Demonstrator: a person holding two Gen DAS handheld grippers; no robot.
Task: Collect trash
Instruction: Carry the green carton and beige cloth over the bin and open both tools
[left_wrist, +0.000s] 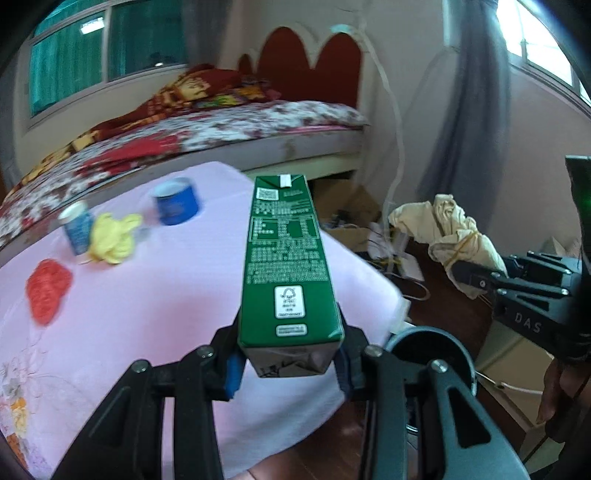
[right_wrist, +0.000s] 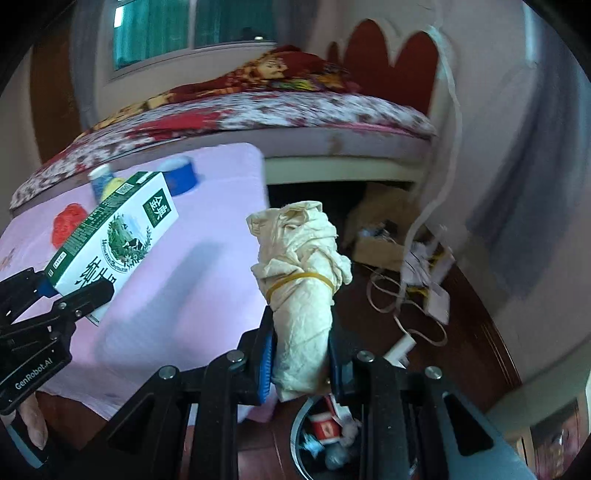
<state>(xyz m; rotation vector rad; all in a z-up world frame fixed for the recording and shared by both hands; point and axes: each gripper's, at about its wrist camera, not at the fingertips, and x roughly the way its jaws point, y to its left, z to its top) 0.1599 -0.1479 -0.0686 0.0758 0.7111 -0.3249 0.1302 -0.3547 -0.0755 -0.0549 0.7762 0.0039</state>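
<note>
My left gripper (left_wrist: 290, 363) is shut on the base of a green and white milk carton (left_wrist: 286, 258), which points away over the pink-covered table (left_wrist: 155, 314). From the right wrist view the carton (right_wrist: 114, 236) and left gripper (right_wrist: 62, 295) show at the left. My right gripper (right_wrist: 301, 363) is shut on a cream paper wad bound with a rubber band (right_wrist: 301, 277). It hangs just above an open trash bin (right_wrist: 328, 439) with scraps inside. On the table lie a blue cup (left_wrist: 177, 201), a small blue-white cup (left_wrist: 77, 229), a yellow wad (left_wrist: 112, 238) and a red wad (left_wrist: 48, 290).
A bed (left_wrist: 221, 125) with a floral cover stands behind the table. Cardboard boxes (right_wrist: 376, 243), cables and papers litter the dark wood floor to the right. A grey curtain (left_wrist: 469, 110) hangs by the wall. The bin's rim (left_wrist: 432, 341) sits beside the table's right corner.
</note>
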